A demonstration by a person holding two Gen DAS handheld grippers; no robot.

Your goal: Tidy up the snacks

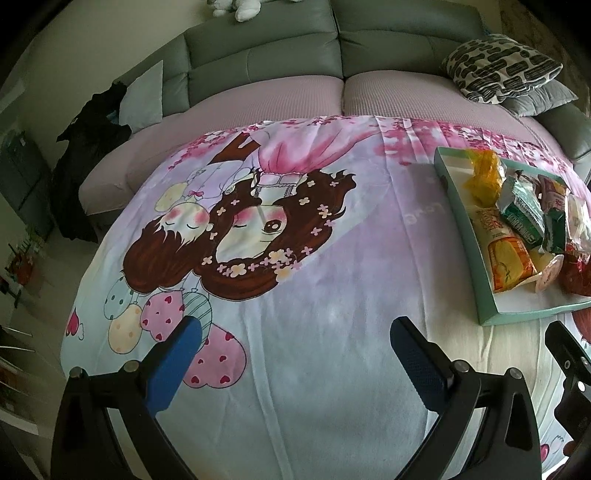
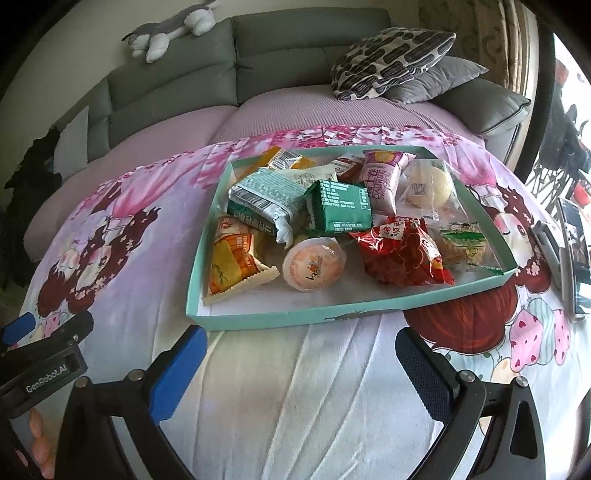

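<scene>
A shallow teal tray (image 2: pixel 280 320) lies on a cartoon-print cloth and holds several wrapped snacks. Among them are a green packet (image 2: pixel 340 210), a red packet (image 2: pixel 402 254), a round jelly cup (image 2: pixel 314 266), an orange-yellow packet (image 2: pixel 232 258) and a pink packet (image 2: pixel 384 177). My right gripper (image 2: pixel 299 369) is open just in front of the tray's near wall, nothing between its fingers. The left wrist view has the same tray (image 1: pixel 465 236) at the far right. My left gripper (image 1: pixel 295 362) is open over bare cloth, well left of the tray.
The cloth (image 1: pixel 332 295) covers a table in front of a grey sofa (image 2: pixel 288 48) with a patterned cushion (image 2: pixel 391 59) and a plush toy (image 2: pixel 173 29). A phone-like device on a stand (image 2: pixel 569 251) sits right of the tray. Dark clothing (image 1: pixel 88 155) hangs at the left.
</scene>
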